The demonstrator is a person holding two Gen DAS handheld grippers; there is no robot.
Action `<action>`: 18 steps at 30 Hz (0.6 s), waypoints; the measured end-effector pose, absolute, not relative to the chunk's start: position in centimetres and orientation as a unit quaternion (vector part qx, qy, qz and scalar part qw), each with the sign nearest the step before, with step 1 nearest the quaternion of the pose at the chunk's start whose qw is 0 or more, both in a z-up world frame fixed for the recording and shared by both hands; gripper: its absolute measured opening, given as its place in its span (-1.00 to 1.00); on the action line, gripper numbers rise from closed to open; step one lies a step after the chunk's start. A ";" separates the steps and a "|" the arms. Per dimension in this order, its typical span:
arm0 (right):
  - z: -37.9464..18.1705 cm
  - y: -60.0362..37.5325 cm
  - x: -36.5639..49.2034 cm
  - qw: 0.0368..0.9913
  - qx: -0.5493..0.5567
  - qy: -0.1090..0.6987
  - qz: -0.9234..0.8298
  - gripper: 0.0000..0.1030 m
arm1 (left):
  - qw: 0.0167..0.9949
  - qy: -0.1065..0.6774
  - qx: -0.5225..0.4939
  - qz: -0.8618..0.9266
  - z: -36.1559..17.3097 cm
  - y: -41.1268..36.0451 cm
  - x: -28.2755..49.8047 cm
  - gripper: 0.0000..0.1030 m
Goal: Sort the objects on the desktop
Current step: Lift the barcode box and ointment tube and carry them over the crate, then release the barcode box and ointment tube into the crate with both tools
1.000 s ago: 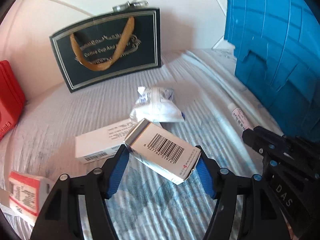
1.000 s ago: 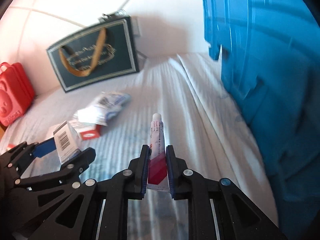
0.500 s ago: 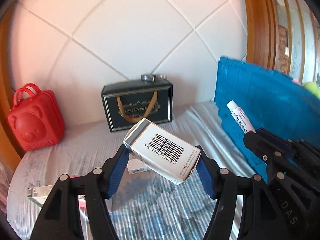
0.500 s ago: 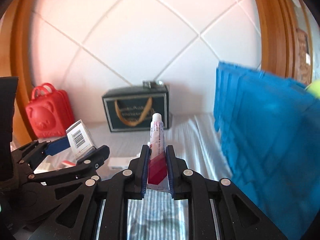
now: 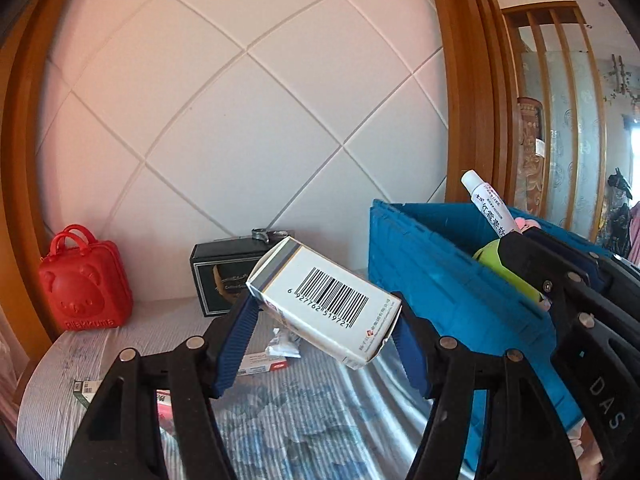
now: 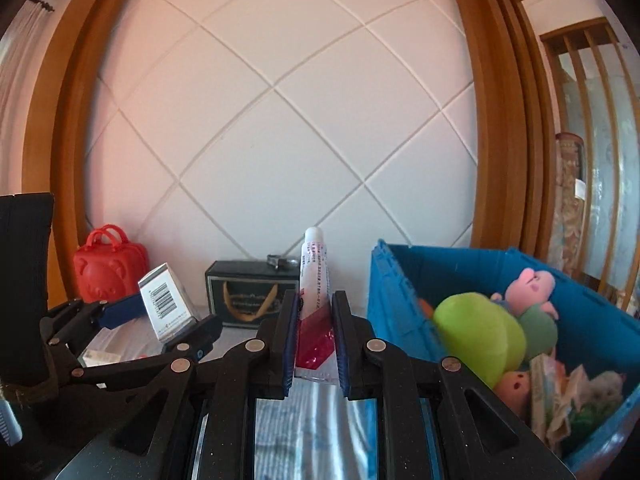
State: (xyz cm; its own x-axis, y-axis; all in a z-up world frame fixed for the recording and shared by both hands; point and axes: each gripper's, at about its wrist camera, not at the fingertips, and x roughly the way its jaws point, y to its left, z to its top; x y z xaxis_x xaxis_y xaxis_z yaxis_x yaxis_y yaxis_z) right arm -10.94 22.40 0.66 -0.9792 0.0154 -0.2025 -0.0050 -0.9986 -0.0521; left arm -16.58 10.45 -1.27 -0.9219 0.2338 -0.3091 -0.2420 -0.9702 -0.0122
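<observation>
A white wall (image 5: 248, 128) crossed by diagonal grooves and framed in curved brown wood backs a table laid with a pale blue-and-white striped cloth (image 5: 304, 420).

Nearest in the left wrist view, the left gripper (image 5: 325, 334) clamps a white carton (image 5: 324, 300) between its blue pads, about half spread. The carton hangs tilted above the cloth, its barcode side facing the camera; the digits below the bars read roughly "6 927762 519721", with a small red logo and tiny print at the lower corner that I cannot read.

In the right wrist view, the right gripper (image 6: 314, 340) is pinched nearly closed on a small ointment tube (image 6: 315, 280). The tube stands upright, white cap on top, a dark red band at the bottom and fine red print along its body, too small to read. In the left view the same tube shows dark Chinese characters on its side, and the neighbouring gripper's black body carries the letters "DAS".

Under the carton, on the cloth, lie a flat red-and-white box (image 5: 260, 362), a crumpled white wrapper (image 5: 285, 342) and further small packets (image 5: 86, 386) at the left edge.

To the right stands a blue plastic crate (image 6: 390, 300) holding a lime-green plush (image 6: 480, 332), a pink pig toy (image 6: 528, 284) and assorted packets.

Against the wall sit a dark gift bag (image 6: 250, 296) with a tan handle and gold lettering beginning "Coffee Cu", and a red bear-faced case (image 5: 86, 280) embossed "Rilakkuma".
</observation>
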 end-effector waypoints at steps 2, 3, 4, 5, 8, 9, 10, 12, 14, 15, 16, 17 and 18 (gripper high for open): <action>1.6 24.8 -9.8 0.008 -0.088 -0.027 0.996 -0.67 | 0.124 0.012 -0.148 0.981 -0.2 13.4 -15.7 0.26; 2.0 26.5 -9.5 0.014 -0.082 -0.029 0.996 -0.67 | 0.125 0.013 -0.144 0.982 0.3 15.0 -15.3 0.26; 2.3 27.9 -9.4 0.020 -0.079 -0.031 0.996 -0.67 | 0.126 0.014 -0.143 0.982 0.5 16.4 -15.0 0.26; 2.5 29.4 -9.2 0.027 -0.077 -0.033 0.996 -0.67 | 0.130 0.015 -0.143 0.981 0.9 18.4 -14.7 0.26; 2.7 35.0 -8.4 0.051 -0.079 -0.038 0.995 -0.68 | 0.137 0.019 -0.148 0.979 1.4 24.0 -14.0 0.26; 2.6 36.8 -8.3 0.060 -0.082 -0.042 0.994 -0.68 | 0.140 0.019 -0.150 0.979 1.4 25.6 -13.8 0.26; 2.3 38.8 -8.3 0.067 -0.087 -0.045 0.993 -0.67 | 0.143 0.017 -0.154 0.978 1.5 27.4 -13.6 0.26; 1.8 42.3 -7.3 0.078 -0.100 -0.046 0.991 -0.68 | 0.150 0.020 -0.165 0.975 1.2 31.1 -13.6 0.26; 1.1 45.5 -7.0 0.086 -0.113 -0.045 0.989 -0.68 | 0.152 0.026 -0.178 0.972 0.8 34.2 -13.6 0.27; 0.7 47.0 -7.0 0.089 -0.120 -0.045 0.988 -0.68 | 0.153 0.030 -0.186 0.970 0.6 35.7 -13.9 0.27; 0.4 48.1 -7.0 0.089 -0.127 -0.044 0.987 -0.68 | 0.153 0.034 -0.194 0.968 0.3 36.9 -14.0 0.27; 0.0 49.3 -7.3 0.089 -0.134 -0.042 0.986 -0.67 | 0.153 0.039 -0.201 0.967 0.1 38.2 -14.1 0.27; -0.5 50.5 -7.4 0.087 -0.142 -0.039 0.985 -0.68 | 0.154 0.044 -0.208 0.965 -0.2 39.3 -14.2 0.27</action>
State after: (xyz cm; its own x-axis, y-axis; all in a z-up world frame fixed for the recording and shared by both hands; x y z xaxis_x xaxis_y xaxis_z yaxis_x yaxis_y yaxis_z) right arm -7.37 50.53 -0.48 -0.9446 0.1831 -0.2724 -0.1607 -0.9817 -0.1025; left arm -14.21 39.28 -0.23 -0.8665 0.2787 -0.4142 -0.3153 -0.9487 0.0213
